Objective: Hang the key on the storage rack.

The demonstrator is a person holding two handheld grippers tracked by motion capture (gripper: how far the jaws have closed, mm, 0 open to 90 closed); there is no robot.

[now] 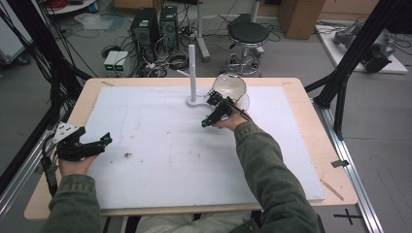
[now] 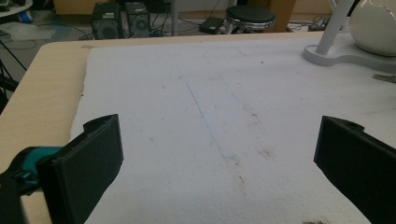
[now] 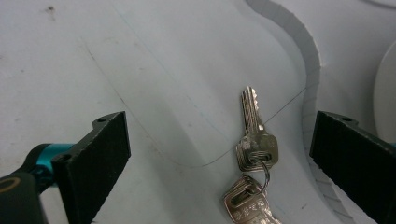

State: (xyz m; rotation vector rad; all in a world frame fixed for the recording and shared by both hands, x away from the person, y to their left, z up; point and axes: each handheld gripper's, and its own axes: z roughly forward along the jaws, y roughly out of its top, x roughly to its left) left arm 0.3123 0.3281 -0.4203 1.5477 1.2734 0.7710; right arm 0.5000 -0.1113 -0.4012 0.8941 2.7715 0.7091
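White foam sheeting (image 1: 160, 145) covers the wooden worktop (image 1: 311, 126). Between the right gripper's (image 3: 219, 154) wide-spread fingers (image 3: 100, 144), a bunch of keys (image 3: 252, 154) lies flat on the foam beside a white stand's base (image 3: 310, 70). Near the worktop's left edge, the left gripper (image 2: 212, 154) rests with fingers (image 2: 93, 158) wide, holding nothing.

Table (image 1: 311, 126): pale wood rim; white sheet (image 1: 160, 145) over it, flecked with brown specks, 1 thin blue line down centre frame in the left gripper view. Both tongs, left (image 1: 99, 143) and right (image 1: 210, 110): black jaws, teal at lower left in each gripper view. Keys (image 3: 254, 154): silver metal, lower centre. Stand (image 1: 193, 77): white, upper centre. Sleeves (image 1: 272, 170): olive green.
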